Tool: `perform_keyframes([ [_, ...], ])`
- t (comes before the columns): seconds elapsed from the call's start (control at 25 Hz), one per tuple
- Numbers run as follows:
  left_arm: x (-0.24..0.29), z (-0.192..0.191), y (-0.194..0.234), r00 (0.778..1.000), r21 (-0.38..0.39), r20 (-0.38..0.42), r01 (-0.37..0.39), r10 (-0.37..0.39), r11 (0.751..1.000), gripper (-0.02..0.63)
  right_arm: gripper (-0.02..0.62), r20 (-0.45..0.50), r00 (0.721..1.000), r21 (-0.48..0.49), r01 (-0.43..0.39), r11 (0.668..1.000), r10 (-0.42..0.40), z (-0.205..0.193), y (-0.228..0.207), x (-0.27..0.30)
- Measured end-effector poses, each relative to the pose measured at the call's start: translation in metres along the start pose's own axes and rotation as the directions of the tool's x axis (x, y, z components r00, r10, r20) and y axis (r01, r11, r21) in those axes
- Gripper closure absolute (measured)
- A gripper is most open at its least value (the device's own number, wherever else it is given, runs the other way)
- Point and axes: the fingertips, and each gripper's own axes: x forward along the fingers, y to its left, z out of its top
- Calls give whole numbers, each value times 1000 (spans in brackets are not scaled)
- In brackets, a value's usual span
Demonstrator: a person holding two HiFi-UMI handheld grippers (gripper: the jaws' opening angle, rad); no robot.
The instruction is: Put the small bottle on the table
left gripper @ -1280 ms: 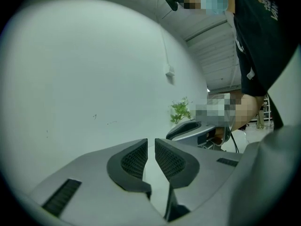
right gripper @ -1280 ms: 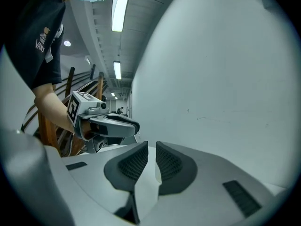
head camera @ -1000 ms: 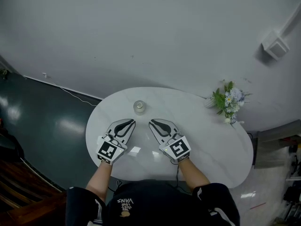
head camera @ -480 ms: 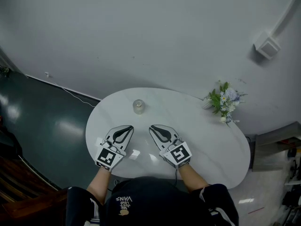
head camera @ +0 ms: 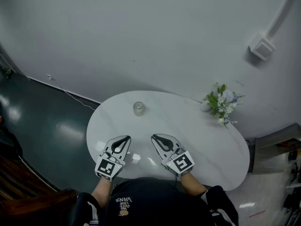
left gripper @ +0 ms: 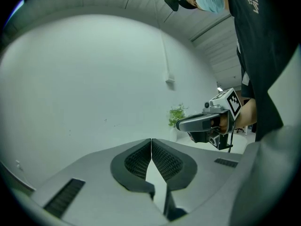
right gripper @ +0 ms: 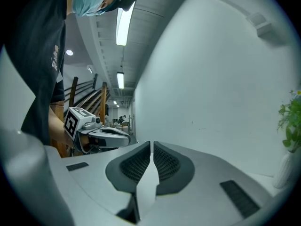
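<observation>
1. Looking down from the head view, the small bottle (head camera: 138,108) stands upright on the white oval desk (head camera: 211,149). It's toward the far edge and a bit left of middle, with nothing touching it.
2. Over the near edge of the desk hangs the left gripper (head camera: 126,138), well apart from the bottle and pointing roughly its way. In its own view the fingers (left gripper: 136,161) are clenched, tips pressed together with nothing between them.
3. Just beside it, the right gripper (head camera: 154,136) is also at the near edge and also well short of the bottle. Its fingers (right gripper: 167,161) are clenched too, and empty (only the barest sliver shows between the pads).
4. The 2 grippers sit side by side, near each other but not touching, tips angled a little toward each other. Each one shows up off to the side in the other's view, marker cube and all.
5. At the far right edge of the desk there's a small bunch of flowers (head camera: 222,108) with white and bluish blooms, well apart from the bottle.
6. Behind the desk is a plain pale wall with a white box (head camera: 261,46) mounted high on the right. Dark glossy floor (head camera: 42,121) lies to the left, with a thin cable (head camera: 70,95) running near the wall's foot.
</observation>
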Motion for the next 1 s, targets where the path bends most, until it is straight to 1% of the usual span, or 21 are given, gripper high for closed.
perform_keyframes([
  [0.08, -3, -2, -3, 1000, -10, 1, -9, 9, 1000, 584, 540, 13, 1000, 3, 4, 1000, -4, -1, 1, -6],
  [0.28, -8, -5, -8, 1000, -13, -4, -18, 18, 1000, 584, 541, -31, 998, 31, 47, 998, -46, 2, 0, -15],
  [0.56, -13, 1, -12, 999, -33, 18, -26, 27, 999, 584, 543, -31, 998, 28, 56, 998, -56, -8, 1, -21],
  [0.68, -17, -5, -14, 999, -31, 3, -35, 35, 999, 584, 545, -59, 996, 47, 71, 996, -69, -13, 3, -25],
  [0.84, -22, -8, -15, 999, -31, -8, -37, 37, 999, 584, 546, -49, 997, 92, 69, 993, -65, -21, 6, -31],
  [1.0, -21, -11, -13, 999, -30, -17, -38, 37, 999, 584, 548, -53, 996, 106, 82, 991, -77, -26, 3, -32],
])
